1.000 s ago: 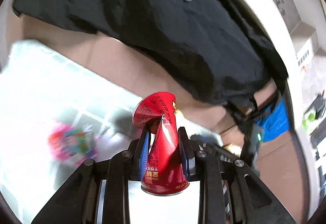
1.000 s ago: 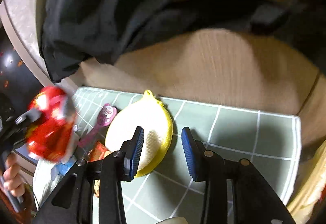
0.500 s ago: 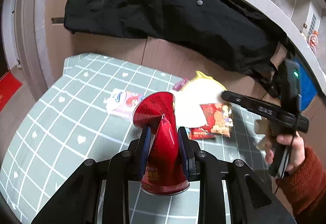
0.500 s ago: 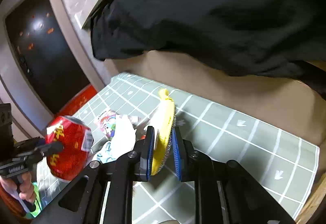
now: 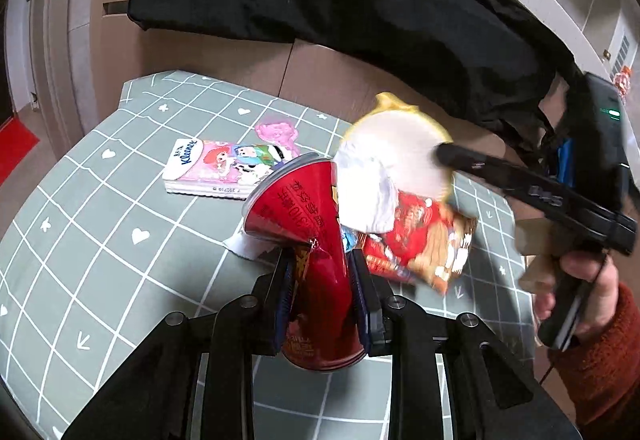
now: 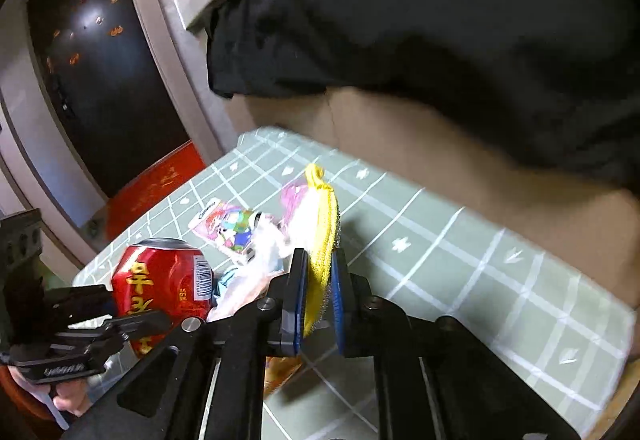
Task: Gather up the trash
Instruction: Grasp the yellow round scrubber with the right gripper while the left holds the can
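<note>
Two things held now. Red can [image 5: 320,272] squashed, clamped in left gripper [image 5: 322,304], above near edge of table [image 5: 100,240]. Yellow scrubber pad [image 6: 320,240] off table now, jaws of right gripper [image 6: 316,304] closing on it, no longer wide apart. Both hands full, so drop-off comes next, probably. Snack bag [image 5: 424,244], white tissue [image 5: 368,196], tissue pack [image 5: 224,168], pink wrapper [image 5: 276,132] lie mid-table. Black coat [image 5: 360,0] hangs behind far edge.

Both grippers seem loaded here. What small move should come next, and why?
Probably carry both loads off the table toward a bin, which isn't in view. The left gripper pinches a crushed red can. The right gripper, jaws closing, squeezes a yellow scrubber on edge. A snack wrapper and a tissue pack lie on the green tablecloth.
</note>
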`<state>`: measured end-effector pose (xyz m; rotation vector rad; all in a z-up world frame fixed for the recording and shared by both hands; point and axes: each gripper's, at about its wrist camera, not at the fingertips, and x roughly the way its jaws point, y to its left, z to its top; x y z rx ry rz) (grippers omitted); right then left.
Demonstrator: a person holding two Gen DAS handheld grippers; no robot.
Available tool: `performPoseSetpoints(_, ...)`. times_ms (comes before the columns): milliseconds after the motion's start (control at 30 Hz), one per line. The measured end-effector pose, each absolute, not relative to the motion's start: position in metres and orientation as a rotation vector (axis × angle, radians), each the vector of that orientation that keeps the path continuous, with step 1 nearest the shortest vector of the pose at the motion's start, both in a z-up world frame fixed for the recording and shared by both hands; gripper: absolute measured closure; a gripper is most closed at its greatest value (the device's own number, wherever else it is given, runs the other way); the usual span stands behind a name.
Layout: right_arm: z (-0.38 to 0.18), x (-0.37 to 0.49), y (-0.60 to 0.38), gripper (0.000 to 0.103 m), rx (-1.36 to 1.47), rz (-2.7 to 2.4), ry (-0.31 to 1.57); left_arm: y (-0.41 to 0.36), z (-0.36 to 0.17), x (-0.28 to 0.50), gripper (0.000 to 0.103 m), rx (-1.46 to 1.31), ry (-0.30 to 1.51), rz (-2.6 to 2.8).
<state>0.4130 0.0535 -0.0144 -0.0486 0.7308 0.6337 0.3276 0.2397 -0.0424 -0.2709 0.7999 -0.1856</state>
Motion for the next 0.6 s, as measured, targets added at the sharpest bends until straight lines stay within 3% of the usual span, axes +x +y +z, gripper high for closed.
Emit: performPoseSetpoints(600,0.051,0.339,-0.026,0.092,-0.142,0.487,0.565,0.168,0.036,0.309,0.076,-0.123,0.587,-0.185)
